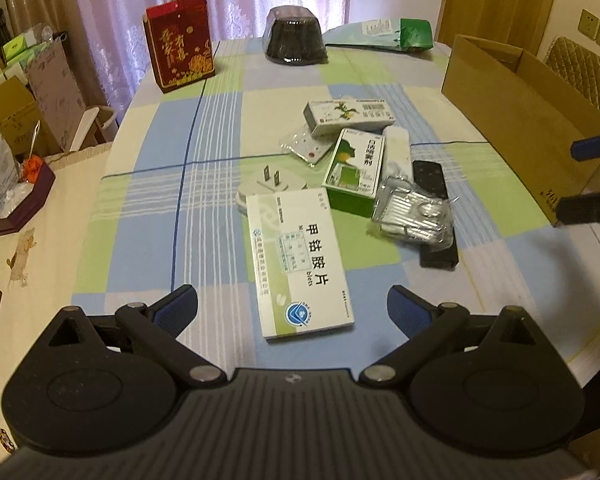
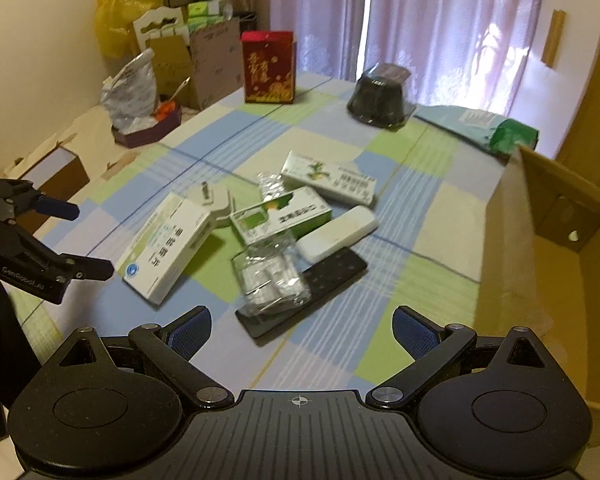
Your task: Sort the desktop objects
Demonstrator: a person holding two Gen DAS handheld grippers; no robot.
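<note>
Blue-padded fingers of the left gripper (image 1: pixel 292 312) stand wide apart and empty above a checked blue, green and white cloth covering the surface (image 1: pixel 172 184), with a flat white cardboard medicine box printed in dark characters (image 1: pixel 300 268) lying just ahead between them. The right gripper (image 2: pixel 302 332) is likewise spread wide and holding nothing, hovering near a crinkled clear plastic packet of small white tubes (image 2: pixel 272 276) that rests on a slim black remote control (image 2: pixel 304 292). Beyond these, the jumble runs on: a white two-pin wall plug (image 1: pixel 260 188) touching the white box's far end, a green-and-white carton (image 1: pixel 356 172), a white oblong bar (image 2: pixel 336 232), a second clear wrapper (image 1: pixel 304 148) and a long white box with a plant picture (image 1: pixel 348 116). An open brown cardboard carton (image 1: pixel 524 120) stands at the right edge, likely the destination. At the far end sit a red gift box with gold lettering (image 1: pixel 180 44) and a dark wrapped bowl (image 1: pixel 294 36). The white box looks light and stiff, its thin walls liable to crush; gripping across its narrow width near the close end seems safest. The packet looks slippery and soft, best pinched at an edge.
</note>
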